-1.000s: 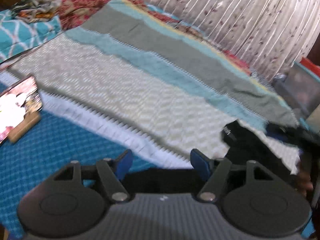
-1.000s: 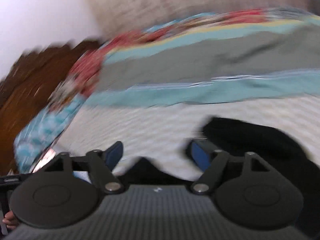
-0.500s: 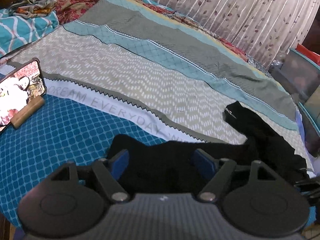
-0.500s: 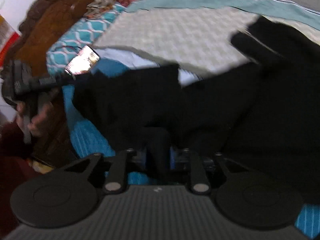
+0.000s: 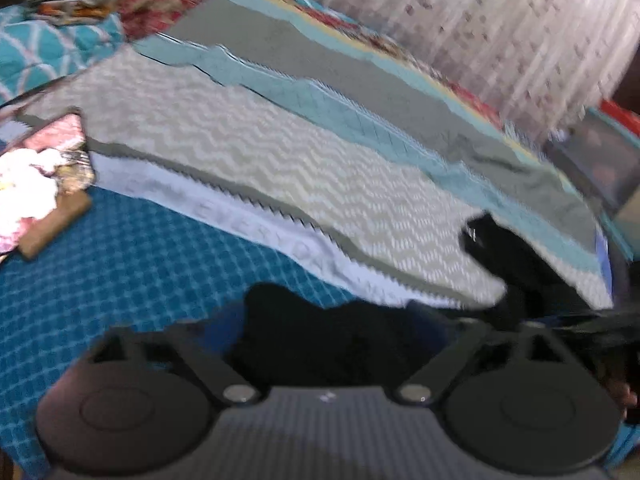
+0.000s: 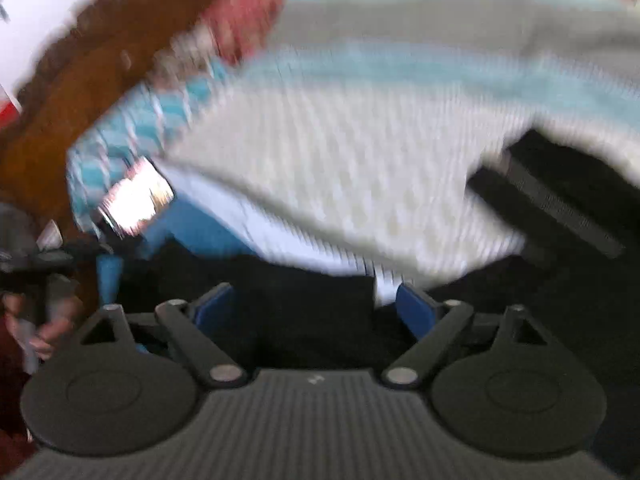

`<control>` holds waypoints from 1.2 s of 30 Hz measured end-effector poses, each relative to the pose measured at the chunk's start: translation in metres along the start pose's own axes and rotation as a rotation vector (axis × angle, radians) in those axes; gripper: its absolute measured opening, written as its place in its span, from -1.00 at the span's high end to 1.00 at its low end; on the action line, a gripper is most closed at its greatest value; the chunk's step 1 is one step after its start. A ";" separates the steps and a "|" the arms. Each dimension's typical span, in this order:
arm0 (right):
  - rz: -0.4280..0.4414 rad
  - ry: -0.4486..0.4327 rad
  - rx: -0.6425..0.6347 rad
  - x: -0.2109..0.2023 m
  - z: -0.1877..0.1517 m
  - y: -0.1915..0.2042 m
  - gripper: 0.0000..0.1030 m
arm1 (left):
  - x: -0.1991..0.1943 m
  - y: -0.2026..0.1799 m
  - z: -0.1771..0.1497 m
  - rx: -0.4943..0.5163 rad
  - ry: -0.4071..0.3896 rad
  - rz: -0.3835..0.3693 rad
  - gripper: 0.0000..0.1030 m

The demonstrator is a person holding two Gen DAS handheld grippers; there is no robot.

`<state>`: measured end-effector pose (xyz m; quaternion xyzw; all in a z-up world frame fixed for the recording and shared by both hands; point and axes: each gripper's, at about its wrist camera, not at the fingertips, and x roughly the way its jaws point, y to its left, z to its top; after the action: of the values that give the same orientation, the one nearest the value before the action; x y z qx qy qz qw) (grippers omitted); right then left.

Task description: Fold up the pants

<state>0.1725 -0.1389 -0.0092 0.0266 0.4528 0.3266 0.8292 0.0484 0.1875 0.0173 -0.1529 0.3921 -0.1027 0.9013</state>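
Observation:
Black pants lie along the near edge of the bed, one end reaching up at the right. In the right wrist view the pants spread from the centre to the right, waistband at the upper right. My left gripper is open, its fingers on either side of a bunch of the black cloth. My right gripper is open over the pants and holds nothing. Both views are blurred by motion.
The bed carries a striped sheet in blue, white, grey and teal. A phone leans on a wooden stand at the left edge. Pillows lie at the head, a curtain hangs behind. The left gripper and hand show at left.
My right gripper, shut on the pants half a second ago, has opened and let go, and its view has swung up. My left gripper stays open over the cloth.

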 end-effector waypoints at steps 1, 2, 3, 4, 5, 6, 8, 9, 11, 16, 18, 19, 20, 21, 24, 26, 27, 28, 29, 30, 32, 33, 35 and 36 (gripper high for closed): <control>-0.017 0.057 0.017 0.015 -0.002 -0.004 0.15 | 0.003 -0.002 -0.001 0.016 0.009 0.022 0.69; 0.001 0.104 0.028 0.023 -0.002 -0.005 0.59 | 0.003 -0.002 -0.002 0.021 0.009 0.037 0.81; 0.006 0.095 0.028 0.021 0.004 -0.002 0.66 | -0.002 0.001 -0.001 0.002 -0.015 0.027 0.89; 0.002 0.054 -0.010 0.014 0.016 0.007 0.68 | -0.008 0.005 -0.001 -0.021 -0.048 0.014 0.89; -0.013 -0.004 -0.072 0.006 0.034 0.019 0.69 | -0.016 0.008 -0.001 -0.044 -0.088 0.008 0.91; -0.026 -0.053 -0.129 -0.001 0.054 0.031 0.70 | -0.024 0.012 0.000 -0.073 -0.132 0.010 0.93; -0.053 -0.123 -0.232 0.000 0.100 0.059 0.71 | -0.041 0.022 0.000 -0.149 -0.213 0.032 0.94; -0.057 -0.169 -0.305 0.005 0.128 0.080 0.71 | -0.049 0.028 0.000 -0.193 -0.256 0.053 0.95; -0.026 -0.234 -0.403 0.023 0.172 0.115 0.70 | -0.062 0.038 -0.001 -0.268 -0.320 0.135 0.93; -0.110 -0.299 -0.472 0.109 0.224 0.168 -0.32 | -0.064 0.066 -0.004 -0.388 -0.262 0.202 0.39; -0.119 -0.255 -0.442 0.119 0.212 0.154 -0.21 | -0.068 0.069 -0.007 -0.386 -0.270 0.194 0.39; -0.093 -0.250 -0.421 0.115 0.203 0.140 -0.19 | -0.067 0.070 -0.005 -0.377 -0.266 0.184 0.39; -0.091 -0.253 -0.400 0.105 0.194 0.121 -0.19 | -0.064 0.069 -0.003 -0.368 -0.259 0.170 0.39; -0.116 -0.260 -0.376 0.094 0.185 0.103 -0.19 | -0.060 0.068 0.002 -0.351 -0.252 0.152 0.39; -0.268 -0.294 -0.253 0.037 0.162 0.024 -0.18 | -0.041 0.054 0.025 -0.266 -0.243 0.128 0.38; -0.379 -0.330 -0.146 -0.009 0.149 -0.023 -0.18 | -0.023 0.041 0.042 -0.206 -0.233 0.119 0.29; -0.434 -0.354 -0.085 -0.033 0.139 -0.049 -0.18 | -0.013 0.036 0.052 -0.183 -0.230 0.130 0.25; -0.487 -0.380 -0.021 -0.059 0.127 -0.075 -0.18 | -0.004 0.031 0.059 -0.170 -0.231 0.143 0.24; -0.529 -0.406 0.039 -0.080 0.115 -0.095 -0.21 | 0.005 0.026 0.065 -0.167 -0.230 0.150 0.24; -0.563 -0.433 0.109 -0.101 0.098 -0.115 -0.21 | 0.016 0.021 0.072 -0.169 -0.219 0.144 0.24; -0.581 -0.486 0.275 -0.132 0.060 -0.151 -0.21 | 0.032 0.011 0.080 -0.171 -0.200 0.127 0.25; -0.568 -0.499 0.344 -0.141 0.045 -0.165 -0.23 | 0.041 0.002 0.082 -0.156 -0.193 0.124 0.25; -0.512 -0.510 0.514 -0.148 0.009 -0.198 -0.29 | 0.058 -0.011 0.082 -0.114 -0.180 0.141 0.25; -0.480 -0.510 0.583 -0.144 -0.003 -0.207 -0.39 | 0.067 -0.015 0.081 -0.100 -0.163 0.159 0.26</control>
<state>0.2235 -0.3833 0.0245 0.2326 0.3004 -0.0330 0.9244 0.1523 0.1687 0.0297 -0.1742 0.3329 0.0015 0.9267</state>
